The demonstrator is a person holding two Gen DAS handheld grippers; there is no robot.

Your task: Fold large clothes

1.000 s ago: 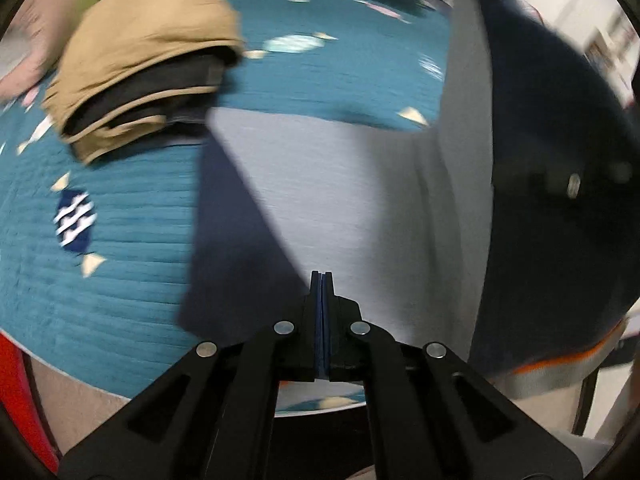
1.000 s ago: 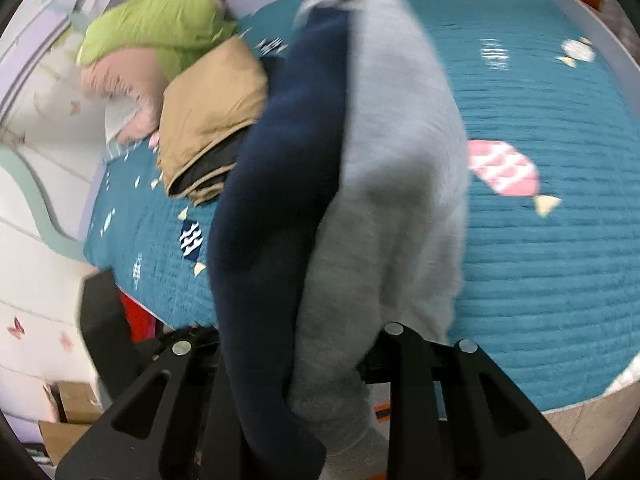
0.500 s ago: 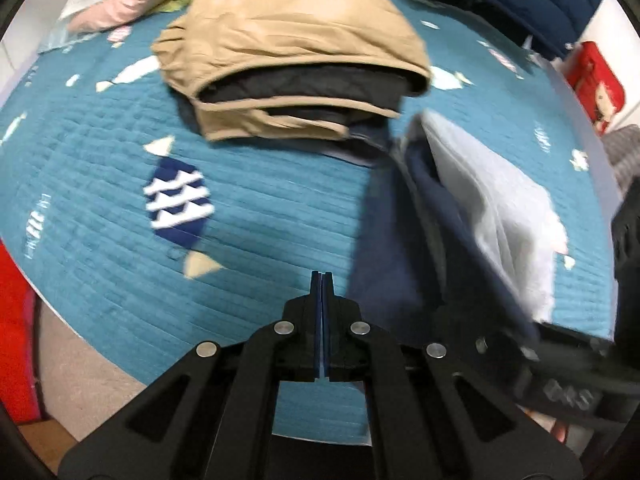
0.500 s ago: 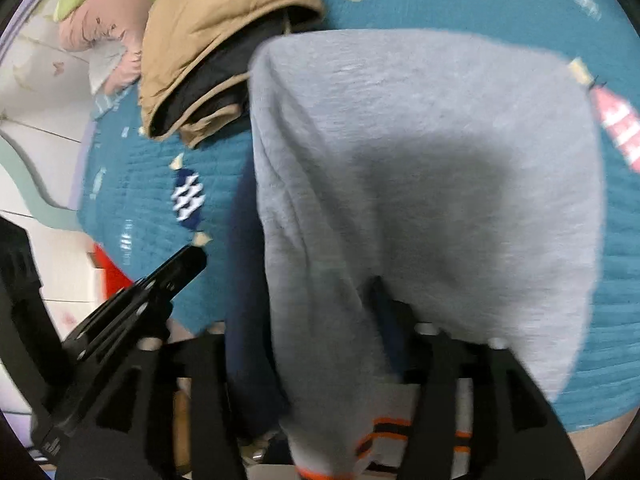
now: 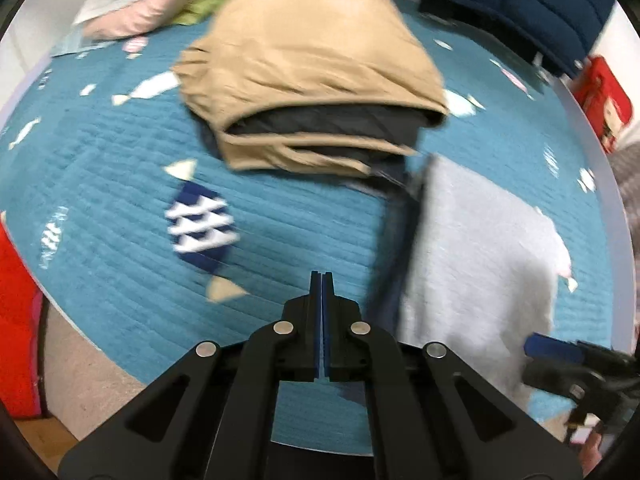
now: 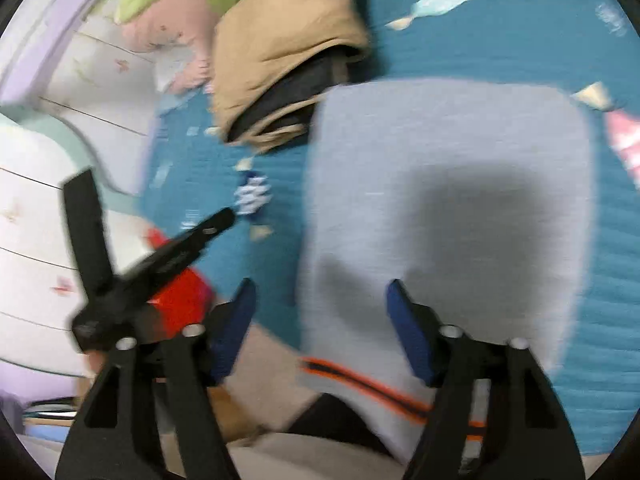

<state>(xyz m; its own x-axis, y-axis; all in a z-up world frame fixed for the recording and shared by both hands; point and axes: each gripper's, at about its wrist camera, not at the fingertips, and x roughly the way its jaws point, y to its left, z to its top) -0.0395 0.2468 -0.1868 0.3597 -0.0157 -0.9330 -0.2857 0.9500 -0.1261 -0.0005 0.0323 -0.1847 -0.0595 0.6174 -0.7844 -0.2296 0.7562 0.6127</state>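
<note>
A grey garment with a navy side [image 5: 480,252] lies folded flat on the teal bedspread [image 5: 120,200]; in the right wrist view it [image 6: 448,184] fills the middle, its orange-striped hem [image 6: 360,384] hanging over the bed edge. My left gripper [image 5: 322,280] is shut and empty, over the bedspread left of the garment. My right gripper [image 6: 320,308] is open just above the garment's near end, holding nothing. The left gripper also shows at the left of the right wrist view [image 6: 216,220].
A folded tan jacket with black lining [image 5: 316,80] lies just behind the garment. Pink and green pillows [image 6: 172,20] sit at the head of the bed, a navy puffer [image 5: 512,8] at the back right. A red box [image 5: 16,320] stands on the floor.
My right gripper has opened and let go of the grey garment, which now lies flat on the bed. My left gripper has moved left, away from the garment.
</note>
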